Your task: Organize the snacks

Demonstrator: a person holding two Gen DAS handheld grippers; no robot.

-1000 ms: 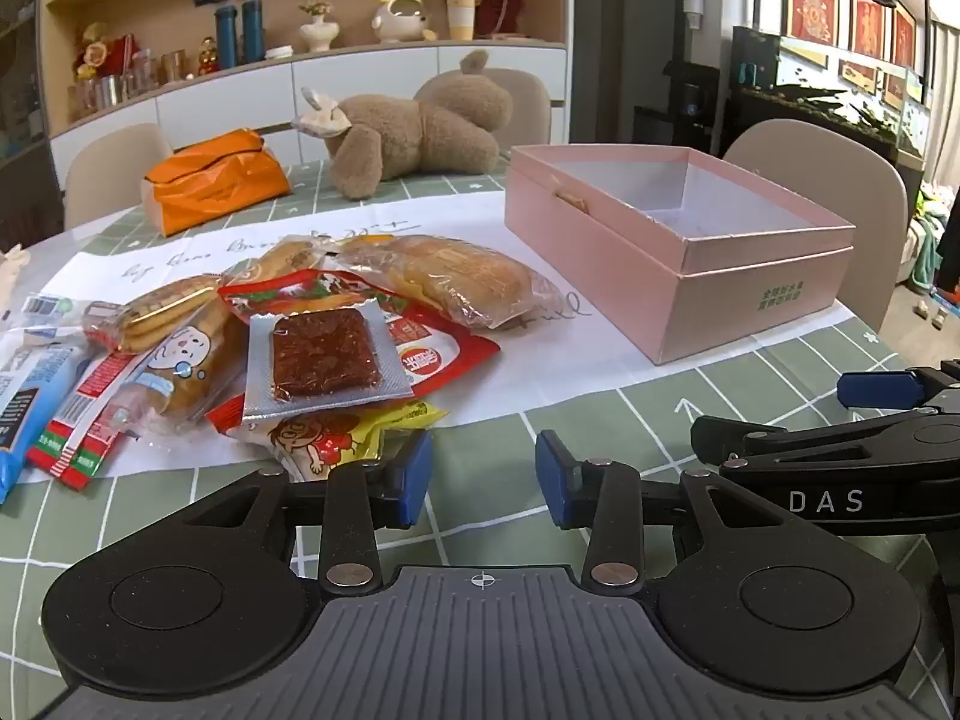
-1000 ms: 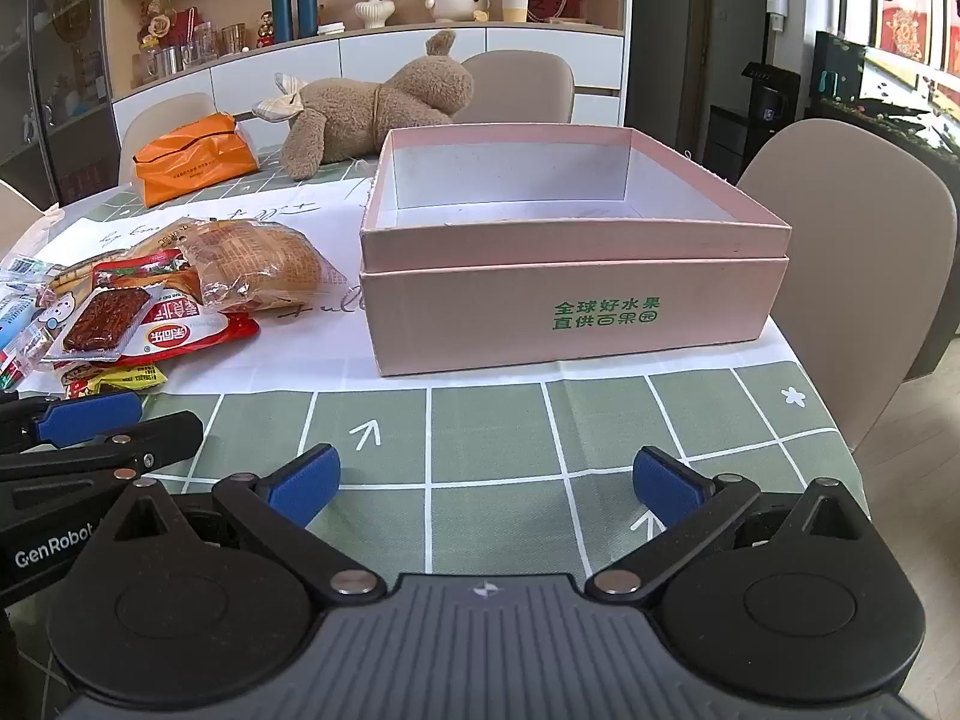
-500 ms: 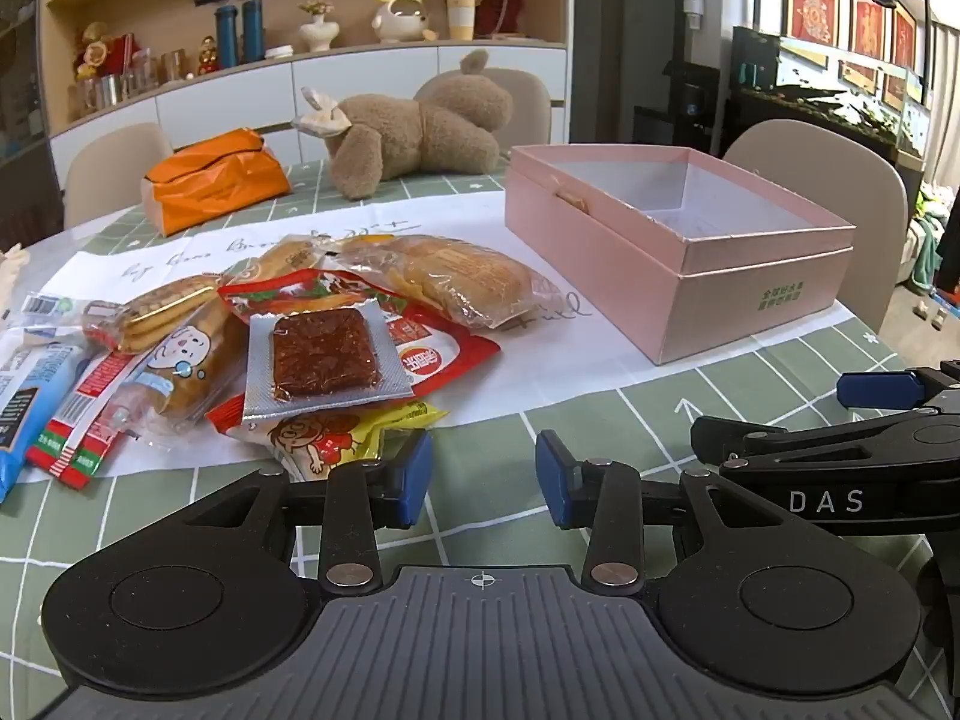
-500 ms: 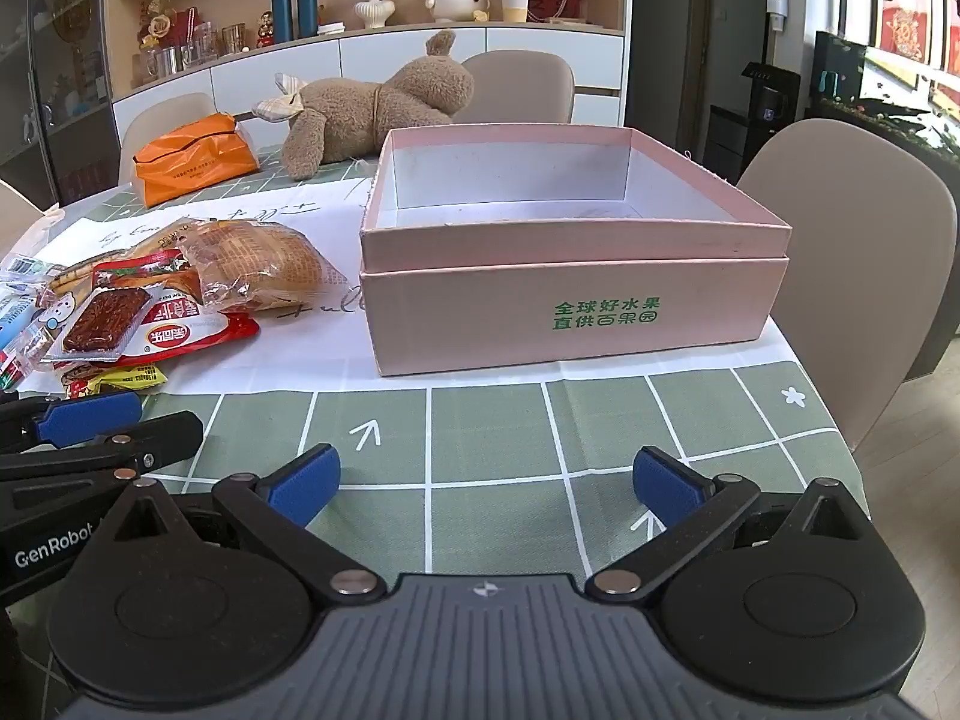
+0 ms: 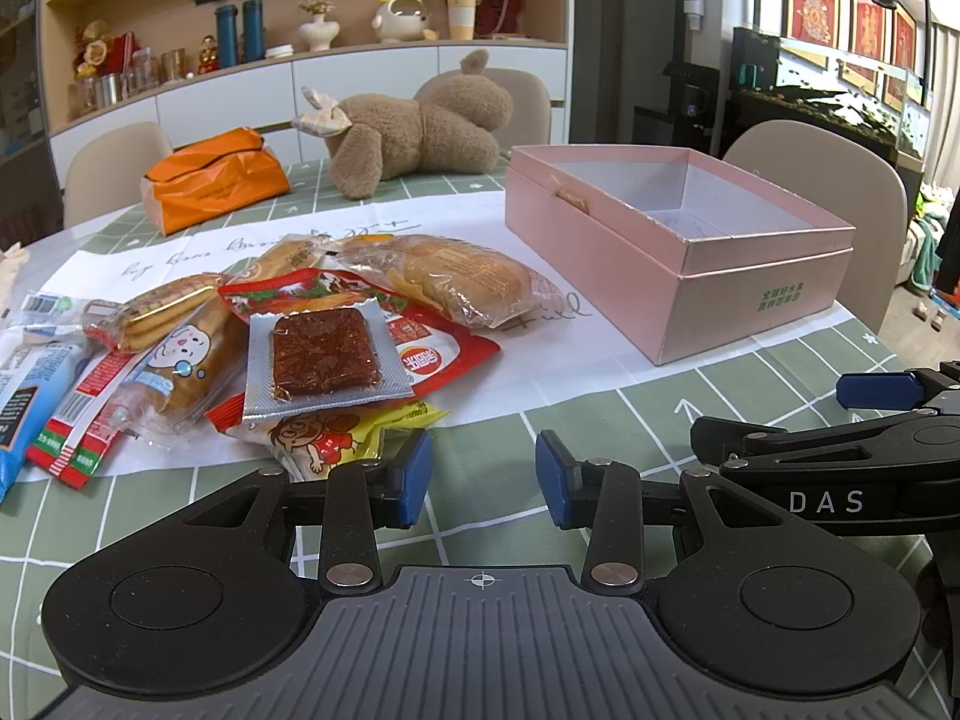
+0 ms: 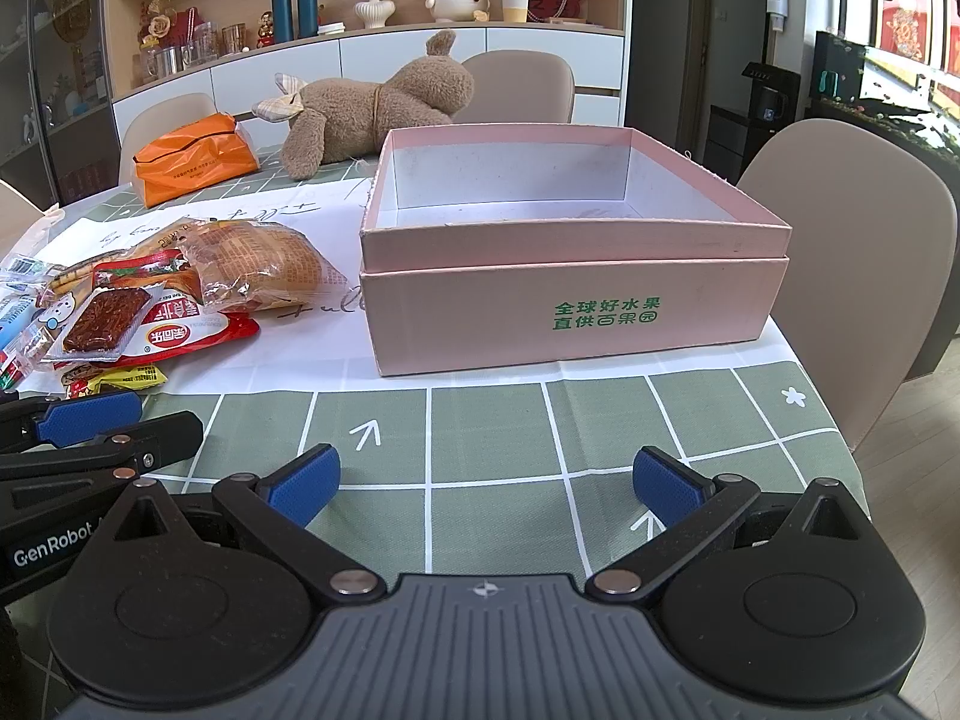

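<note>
A heap of wrapped snack packets [image 5: 312, 348] lies untouched on the green checked tabletop [image 6: 480, 438]; left tongs [image 5: 483, 474] part-open and empty, just short of it; right tongs [image 6: 486, 480] wide and empty; the open pink cardboard box [image 6: 570, 276] holds nothing; sorting seems unstarted.

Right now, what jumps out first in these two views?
The open pink box sits empty on the right of the table, straight ahead of the right gripper. Left of it lies a heap of snack packets, topped by a clear pack with a dark red slab, just beyond the left gripper. Behind them lie a brown plush toy and an orange bag.
</note>
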